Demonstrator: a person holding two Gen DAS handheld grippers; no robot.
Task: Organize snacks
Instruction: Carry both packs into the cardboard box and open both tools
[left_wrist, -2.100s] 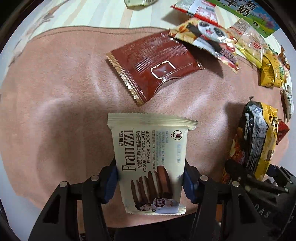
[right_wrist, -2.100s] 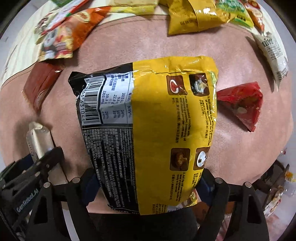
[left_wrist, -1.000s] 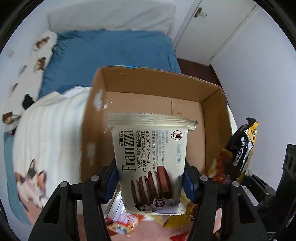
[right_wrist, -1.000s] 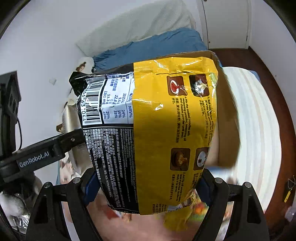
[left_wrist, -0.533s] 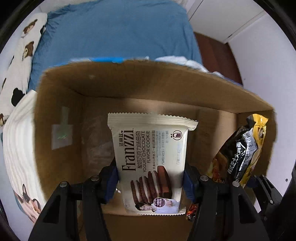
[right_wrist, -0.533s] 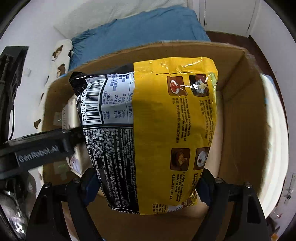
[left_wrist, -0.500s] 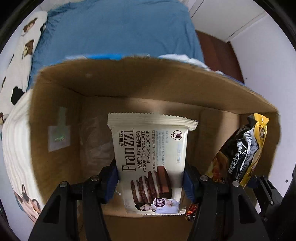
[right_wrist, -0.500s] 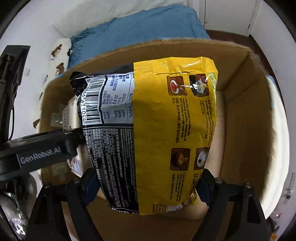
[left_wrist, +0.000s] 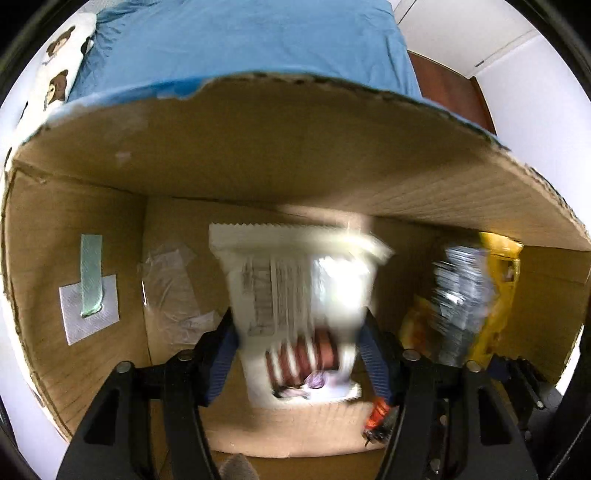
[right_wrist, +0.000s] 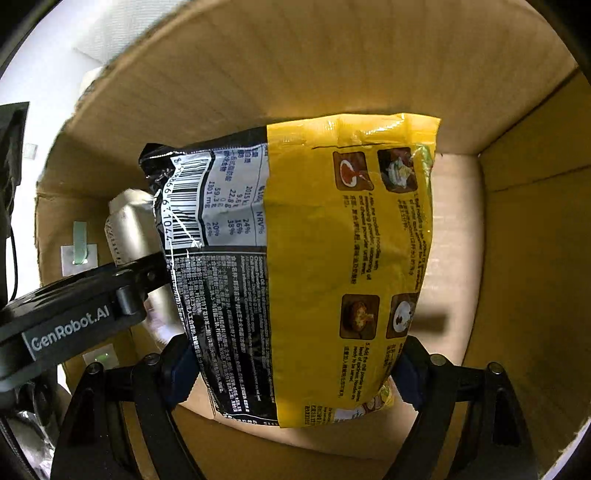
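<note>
A: What's in my left camera?

B: The cardboard box fills it. My left gripper is inside, and the blurry cookie pack sits between its fingers, but I cannot tell if it is squeezed or let go. There is bare floor to its left.

A: And the right camera?

B: My right gripper squeezes the yellow noodle bag inside the box, away from the right wall. Only here I see the bag's barcode

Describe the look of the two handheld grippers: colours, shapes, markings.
Both are black angular frames with silver pivot bolts and blue pads lining the jaws. The left gripper shows "GenRobot.AI" in pale lettering on its side in the right wrist view. The right gripper has the same build. No hands or sleeves show.
</note>
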